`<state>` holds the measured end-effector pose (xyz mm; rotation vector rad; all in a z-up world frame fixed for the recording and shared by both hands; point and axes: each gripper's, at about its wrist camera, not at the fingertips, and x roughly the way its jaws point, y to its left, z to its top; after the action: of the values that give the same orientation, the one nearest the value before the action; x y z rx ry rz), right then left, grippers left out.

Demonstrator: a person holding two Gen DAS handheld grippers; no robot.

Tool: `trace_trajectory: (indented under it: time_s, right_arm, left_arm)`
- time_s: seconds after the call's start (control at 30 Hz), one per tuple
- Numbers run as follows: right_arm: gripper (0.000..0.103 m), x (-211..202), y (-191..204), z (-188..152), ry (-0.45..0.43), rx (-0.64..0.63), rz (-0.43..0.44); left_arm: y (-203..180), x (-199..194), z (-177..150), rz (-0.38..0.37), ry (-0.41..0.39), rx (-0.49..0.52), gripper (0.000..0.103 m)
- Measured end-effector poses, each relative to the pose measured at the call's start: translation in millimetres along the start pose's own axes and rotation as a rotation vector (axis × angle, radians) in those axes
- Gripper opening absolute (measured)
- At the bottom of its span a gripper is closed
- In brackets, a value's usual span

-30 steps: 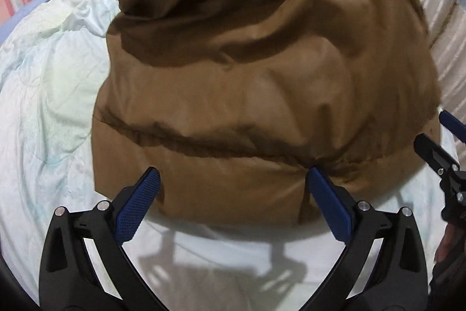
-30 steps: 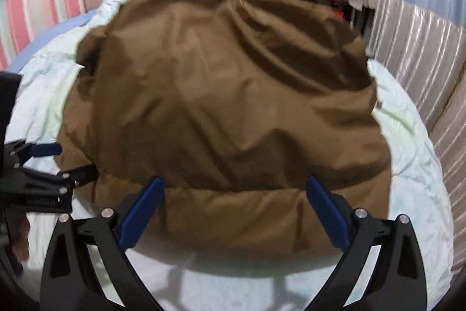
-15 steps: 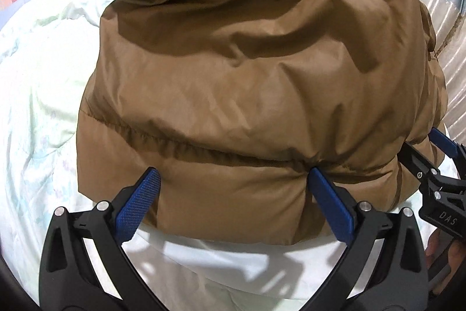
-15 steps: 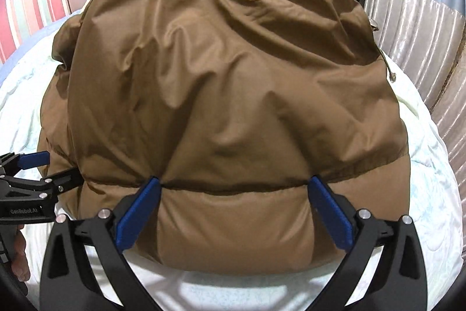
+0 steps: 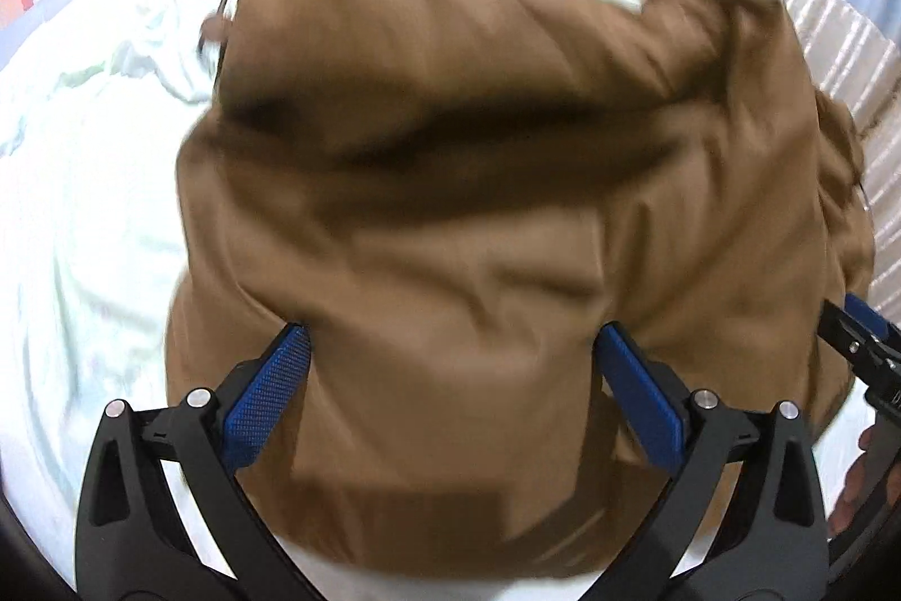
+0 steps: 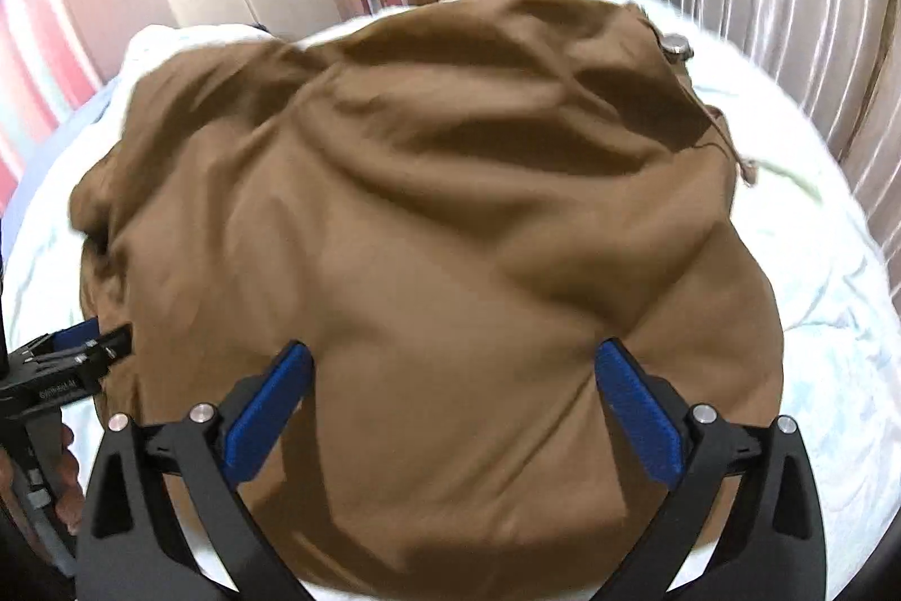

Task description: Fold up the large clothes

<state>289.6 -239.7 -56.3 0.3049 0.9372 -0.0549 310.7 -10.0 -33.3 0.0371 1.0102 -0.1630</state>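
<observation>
Jacket (image 5: 484, 218) pulled closer | L tongs (image 5: 450, 375) wide | R tongs (image 6: 453, 381) wide, level over hem

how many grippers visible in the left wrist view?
2. The left gripper fills the bottom, its blue fingers spread wide with the brown padded jacket between them. The right gripper pokes in at the right edge, at the jacket's side; its jaws are mostly cropped.

Ahead of the left gripper (image 5: 450, 364), the brown jacket (image 5: 478, 235) is matt, smooth woven cloth, softly creased. Gripper fingers (image 5: 270, 392) carry blue knurled pads on matt black plastic. Beneath, the bed (image 5: 84, 206) quilt is pale, crumpled cloth.
</observation>
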Motion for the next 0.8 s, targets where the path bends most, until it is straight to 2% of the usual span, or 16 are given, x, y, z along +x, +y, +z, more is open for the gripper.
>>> trace_trajectory:
  time_s: [0.13,0.3,0.4,0.47,0.53,0.6,0.7,0.77,0.8]
  right_arm:
    - [0.101,9.8,-21.9,41.3,0.005,-0.024,-0.067]
    - [0.101,30.2,-52.3,73.5,0.028,-0.076,-0.178]
    - [0.101,42.5,-71.2,93.6,0.038,-0.057,-0.122]
    - [0.093,57.2,-78.3,103.4,0.057,-0.04,-0.071]
    - [0.044,65.7,-88.9,111.7,0.07,-0.018,-0.057]
    - [0.034,71.9,-91.5,121.7,0.067,-0.003,-0.061]
    - [0.033,97.6,-97.2,138.6,0.114,0.056,-0.065]
    - [0.04,125.8,-108.0,136.7,0.215,0.137,-0.042]
    - [0.047,137.0,-116.2,135.5,0.257,0.18,-0.03]
  left_arm:
    - [14.2,8.0,54.2,0.088,-0.003,-0.009,0.1]
    - [36.7,29.5,92.3,0.178,0.011,0.032,0.1]
    - [43.3,50.6,106.8,0.186,0.038,0.052,0.1]
    - [41.6,66.0,115.5,0.196,0.054,0.065,0.099]
    - [35.0,80.7,126.3,0.201,0.084,0.085,0.091]
    - [31.4,99.9,136.7,0.224,0.123,0.094,0.091]
    - [32.9,132.6,157.3,0.251,0.208,0.103,0.095]
    - [39.8,145.7,159.9,0.261,0.252,0.073,0.1]
    - [42.9,152.9,160.9,0.245,0.276,0.052,0.1]
